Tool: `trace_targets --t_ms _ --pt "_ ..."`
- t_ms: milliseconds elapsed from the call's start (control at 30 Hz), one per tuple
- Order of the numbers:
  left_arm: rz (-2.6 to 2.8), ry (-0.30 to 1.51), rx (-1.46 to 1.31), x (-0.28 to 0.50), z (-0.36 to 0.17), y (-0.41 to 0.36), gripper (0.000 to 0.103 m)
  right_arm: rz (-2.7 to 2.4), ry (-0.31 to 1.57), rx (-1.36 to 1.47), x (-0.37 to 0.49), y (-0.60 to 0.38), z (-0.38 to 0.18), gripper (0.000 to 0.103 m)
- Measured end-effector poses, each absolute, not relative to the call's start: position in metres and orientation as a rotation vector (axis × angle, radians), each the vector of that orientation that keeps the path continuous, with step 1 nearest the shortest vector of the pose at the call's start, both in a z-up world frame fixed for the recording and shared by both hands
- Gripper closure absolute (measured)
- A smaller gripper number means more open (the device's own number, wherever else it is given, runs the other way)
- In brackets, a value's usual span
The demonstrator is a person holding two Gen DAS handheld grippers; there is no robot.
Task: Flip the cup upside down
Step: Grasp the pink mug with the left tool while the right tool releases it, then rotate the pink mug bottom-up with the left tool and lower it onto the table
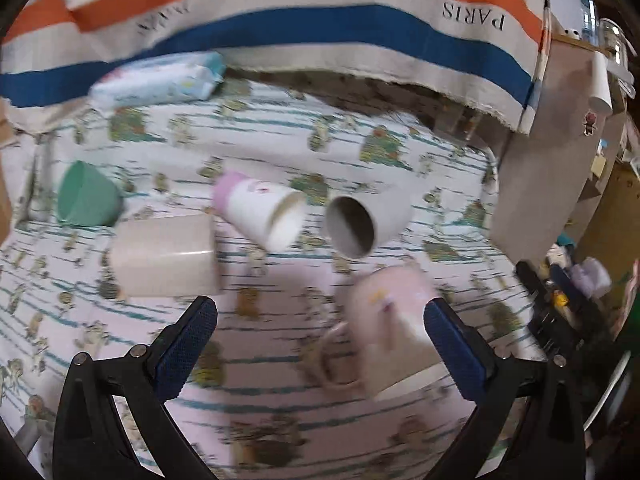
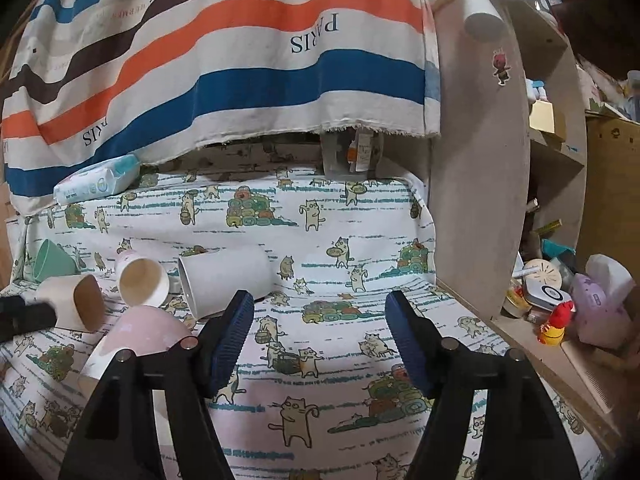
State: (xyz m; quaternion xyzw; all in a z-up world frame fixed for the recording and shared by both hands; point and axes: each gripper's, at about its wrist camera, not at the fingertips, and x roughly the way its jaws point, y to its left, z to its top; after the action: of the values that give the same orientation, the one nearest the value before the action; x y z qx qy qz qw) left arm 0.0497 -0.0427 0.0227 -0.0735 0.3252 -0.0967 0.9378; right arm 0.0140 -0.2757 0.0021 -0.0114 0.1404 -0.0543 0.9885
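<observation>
L gripper [image 1: 320, 344] released, jaws wide, nothing betw the pads. L view is motion-blurred. Going L to R from its jaws: green cup [image 1: 86, 195] on its side, far out past the L finger. Beige cup [image 1: 164, 255] on its side just beyond the L fingertip [image 1: 188, 344]. White cup w/ pink base [image 1: 258, 210] on its side ahead of the gap, mouth toward cam. White mug [image 1: 366, 218] on its side just R of it, dark inside facing cam. Pink mug [image 1: 392, 328] sits mouth-down on the cat-print cloth [image 1: 256, 412] inside the gap, close against the R pad; handle points toward the L jaw. Can't tell if pad touches it, too blurred. Wipes pack [image 1: 160, 80] lies far ahead L, at the edge of the striped cloth [image 1: 320, 28].

R gripper [image 2: 320, 340] also released, jaws apart, only bare cloth betw them. L of its L finger: green cup [image 2: 52, 260] farthest out, then beige cup [image 2: 74, 300], white cup w/ pink base [image 2: 142, 282], and pink mug [image 2: 140, 336] partly behind the L finger's arm. White mug [image 2: 224, 280] lies just beyond the L fingertip. Far R, past the R finger, shelf w/ clutter [image 2: 560, 300].
</observation>
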Motion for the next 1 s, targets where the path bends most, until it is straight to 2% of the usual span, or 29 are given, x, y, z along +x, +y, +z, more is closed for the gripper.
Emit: trace_targets --t_ms 100,133,200,500,600,867,1000 --pt "-0.252 0.801 -0.192 0.074 0.028 -0.056 0.001 -0.146 0.275 -0.022 0.010 -0.277 0.002 0.033" --pt "-0.274 0.842 -0.216 0.081 0.027 -0.060 0.005 -0.157 0.271 -0.014 0.009 -0.279 0.002 0.033" --pt "-0.292 0.915 -0.253 0.092 0.024 -0.066 0.019 -0.154 0.271 0.002 0.009 -0.282 0.003 0.033" --pt "-0.263 1.087 -0.374 0.128 -0.011 -0.079 0.018 -0.125 0.279 -0.025 0.009 -0.275 0.002 0.033" --pt "-0.284 1.132 -0.444 0.136 -0.022 -0.080 0.017 -0.123 0.278 -0.025 0.009 -0.275 0.002 0.030" --pt "-0.273 1.174 -0.464 0.150 -0.038 -0.084 0.013 -0.125 0.278 -0.025 0.009 -0.275 0.002 0.027" --pt "-0.285 1.176 -0.442 0.152 -0.040 -0.088 0.017 -0.125 0.279 -0.025 0.010 -0.275 0.002 0.027"
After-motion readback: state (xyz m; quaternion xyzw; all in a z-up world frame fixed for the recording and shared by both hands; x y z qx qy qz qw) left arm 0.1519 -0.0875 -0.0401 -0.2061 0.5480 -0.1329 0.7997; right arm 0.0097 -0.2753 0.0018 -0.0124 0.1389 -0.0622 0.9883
